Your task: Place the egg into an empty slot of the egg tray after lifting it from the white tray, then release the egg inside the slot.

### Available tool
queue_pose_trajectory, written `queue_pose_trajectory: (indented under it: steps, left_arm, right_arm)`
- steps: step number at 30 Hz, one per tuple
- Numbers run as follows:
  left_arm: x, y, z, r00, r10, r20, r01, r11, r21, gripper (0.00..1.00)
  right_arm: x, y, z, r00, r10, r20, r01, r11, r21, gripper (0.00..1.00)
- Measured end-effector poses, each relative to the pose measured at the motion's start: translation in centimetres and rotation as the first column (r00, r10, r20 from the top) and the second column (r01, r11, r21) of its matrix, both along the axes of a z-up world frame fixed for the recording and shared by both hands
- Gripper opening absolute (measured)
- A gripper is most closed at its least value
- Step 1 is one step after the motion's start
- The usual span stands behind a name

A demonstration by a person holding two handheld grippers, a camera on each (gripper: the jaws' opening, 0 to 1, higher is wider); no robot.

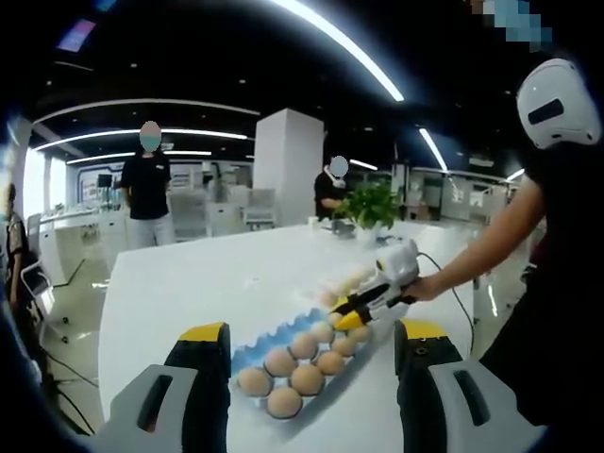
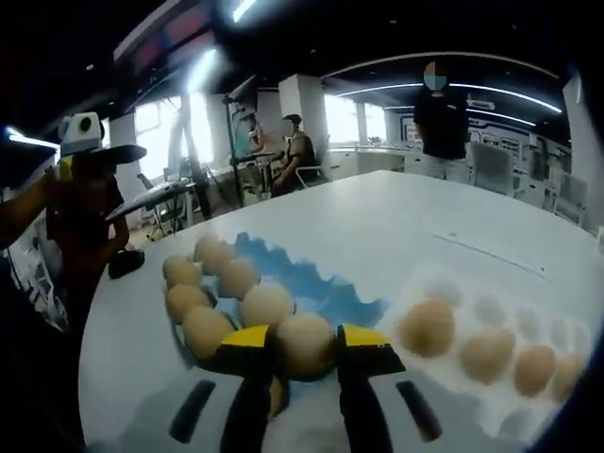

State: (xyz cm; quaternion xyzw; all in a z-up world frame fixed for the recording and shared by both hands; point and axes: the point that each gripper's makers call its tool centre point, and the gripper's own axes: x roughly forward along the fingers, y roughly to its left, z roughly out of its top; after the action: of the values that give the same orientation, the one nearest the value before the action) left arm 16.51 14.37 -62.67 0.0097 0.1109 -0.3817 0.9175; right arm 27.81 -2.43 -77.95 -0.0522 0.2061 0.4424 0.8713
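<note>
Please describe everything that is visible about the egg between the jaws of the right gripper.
The egg is pale tan, smooth and matt, unbroken as far as it shows. The right gripper clamps it, one yellow-tipped jaw on each side. It sits low at the near edge of the blue egg tray, beside other eggs; whether it rests in a slot cannot be told. The white tray lies to its right.

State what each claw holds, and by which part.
Right claw grips a tan egg by its two sides above the blue egg tray. Left claw: open, empty.

on the bench, the egg tray lies left of the white tray in the right gripper view; eggs sit in both.
</note>
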Motion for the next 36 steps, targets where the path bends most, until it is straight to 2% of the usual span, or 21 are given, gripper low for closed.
queue_pose_trajectory:
  steps: [2, 6, 7, 9, 14, 16, 17, 18, 20, 24, 25, 26, 28, 30, 36]
  left_arm:
    - [0.0, 0.0, -0.1, 1.000, -0.001, -0.002, 0.001, 1.000, 0.001, 0.71]
    - [-0.1, 0.1, -0.2, 1.000, 0.001, -0.005, -0.001, 1.000, -0.001, 0.71]
    - [-0.1, 0.2, -0.2, 1.000, 0.001, -0.004, -0.001, 1.000, 0.000, 0.71]
    - [0.0, 0.2, -0.2, 1.000, 0.001, -0.005, -0.001, 1.000, -0.001, 0.71]
    - [0.1, 0.0, -0.4, 1.000, -0.001, -0.003, 0.001, 1.000, -0.008, 0.71]
    - [0.2, -0.2, -0.4, 1.000, -0.005, -0.003, 0.005, 1.000, -0.010, 0.71]
    - [0.2, -0.3, -0.4, 1.000, -0.009, -0.002, 0.009, 1.000, -0.011, 0.71]
    - [0.2, -0.3, -0.3, 1.000, -0.011, 0.000, 0.011, 1.000, -0.012, 0.71]
    - [0.4, -0.2, -0.5, 1.000, -0.006, -0.002, 0.006, 1.000, -0.022, 0.71]
    - [0.4, -0.1, -1.1, 1.000, -0.009, -0.009, 0.009, 1.000, -0.022, 0.71]
    - [0.5, 0.0, -1.1, 1.000, -0.008, -0.011, 0.008, 1.000, -0.026, 0.71]
    - [0.6, 0.0, -1.2, 1.000, -0.005, -0.012, 0.005, 1.000, -0.030, 0.71]
    - [0.5, 0.1, -1.0, 1.000, -0.005, -0.008, 0.005, 1.000, -0.031, 0.71]
    - [0.4, 0.1, -0.9, 1.000, -0.011, -0.005, 0.011, 0.999, -0.032, 0.71]
    - [0.0, 0.5, -0.7, 1.000, -0.007, -0.001, 0.007, 1.000, -0.026, 0.71]
  right_arm:
    - [0.1, -0.3, 0.4, 1.000, -0.001, 0.013, 0.001, 1.000, 0.003, 0.44]
    - [-0.1, -1.0, 1.9, 1.000, 0.007, 0.016, -0.008, 0.999, 0.049, 0.50]
    - [-0.4, -1.3, 2.0, 0.999, 0.022, 0.023, -0.023, 0.999, 0.024, 0.52]
    - [-0.8, -2.2, 2.2, 0.997, 0.062, 0.047, -0.061, 0.998, -0.023, 0.50]
    - [-1.1, -3.7, 2.8, 0.998, 0.053, 0.027, -0.053, 0.998, -0.028, 0.49]
    - [-2.0, -3.9, 3.1, 0.994, 0.107, 0.025, -0.106, 0.993, -0.061, 0.49]
    - [-2.4, -4.2, 3.3, 0.986, 0.159, 0.059, -0.151, 0.981, -0.121, 0.49]
    - [-2.9, -4.4, 3.2, 0.977, 0.202, 0.062, -0.190, 0.969, -0.160, 0.49]
    - [-3.3, -5.3, 3.0, 0.972, 0.230, 0.052, -0.213, 0.952, -0.220, 0.48]
    - [-3.3, -5.8, 3.1, 0.979, 0.202, 0.030, -0.192, 0.961, -0.201, 0.48]
    - [-3.2, -5.9, 3.1, 0.979, 0.199, 0.031, -0.189, 0.961, -0.204, 0.48]
    - [-2.7, -6.1, 3.4, 0.980, 0.188, 0.058, -0.172, 0.961, -0.218, 0.47]
    - [-2.3, -5.9, 4.1, 0.985, 0.164, 0.058, -0.151, 0.971, -0.186, 0.47]
    - [-2.2, -5.9, 4.2, 0.984, 0.163, 0.069, -0.147, 0.971, -0.190, 0.47]
    - [-2.5, -5.9, 3.8, 0.988, 0.141, 0.055, -0.130, 0.976, -0.173, 0.47]
